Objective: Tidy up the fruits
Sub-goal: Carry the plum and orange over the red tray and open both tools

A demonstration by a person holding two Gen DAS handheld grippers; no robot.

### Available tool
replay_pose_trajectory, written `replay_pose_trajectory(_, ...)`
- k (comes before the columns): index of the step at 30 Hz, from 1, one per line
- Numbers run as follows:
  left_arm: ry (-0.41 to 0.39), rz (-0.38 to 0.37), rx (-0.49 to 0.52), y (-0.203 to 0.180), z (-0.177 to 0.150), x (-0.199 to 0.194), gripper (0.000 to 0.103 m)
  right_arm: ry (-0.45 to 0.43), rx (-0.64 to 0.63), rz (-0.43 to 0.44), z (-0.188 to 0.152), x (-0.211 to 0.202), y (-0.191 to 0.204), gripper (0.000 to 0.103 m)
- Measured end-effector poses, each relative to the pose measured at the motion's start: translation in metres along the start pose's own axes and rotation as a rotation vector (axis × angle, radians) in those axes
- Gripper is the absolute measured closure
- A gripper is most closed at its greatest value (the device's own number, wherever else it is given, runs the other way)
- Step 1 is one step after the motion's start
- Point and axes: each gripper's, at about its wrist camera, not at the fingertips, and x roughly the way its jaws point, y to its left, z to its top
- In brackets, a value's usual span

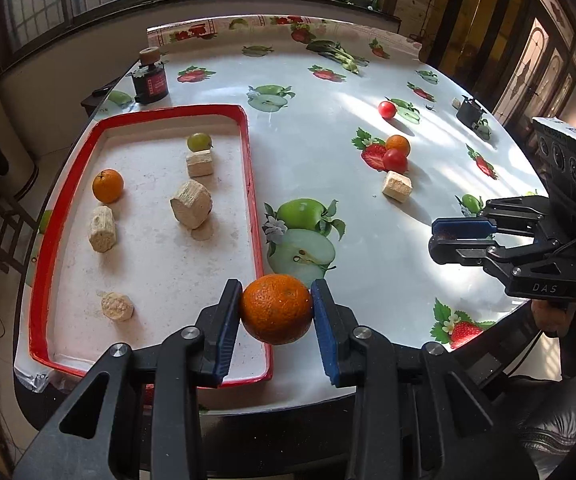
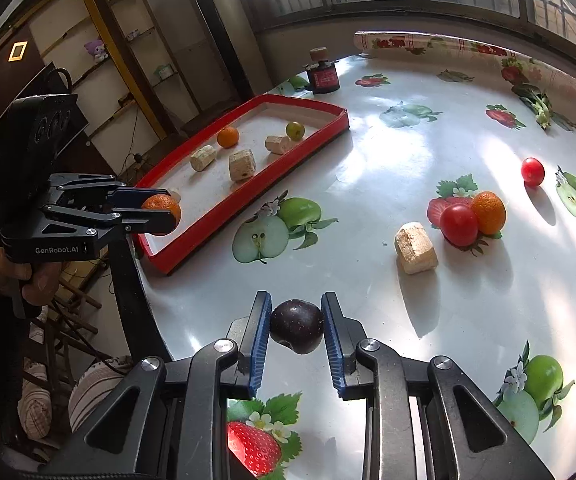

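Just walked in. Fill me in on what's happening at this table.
A person is sorting fruit with a hand-held gripper in each hand. The left hand-held gripper is shut on an orange, held near the corner of the red tray. The right hand-held gripper is shut on a dark plum above the table. The tray already holds an orange, a green fruit and several pale blocks. Two tomatoes, another orange and one block are on the table, outside the tray.
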Motion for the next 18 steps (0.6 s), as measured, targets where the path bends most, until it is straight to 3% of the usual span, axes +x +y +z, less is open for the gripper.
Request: replay_pose_trajectory(18,-0.102,0.077,-0.181,0.055,-0.014,-0.025,0.07,-0.063,-0.043,0.053,0.061,0.029,0.046,0.077)
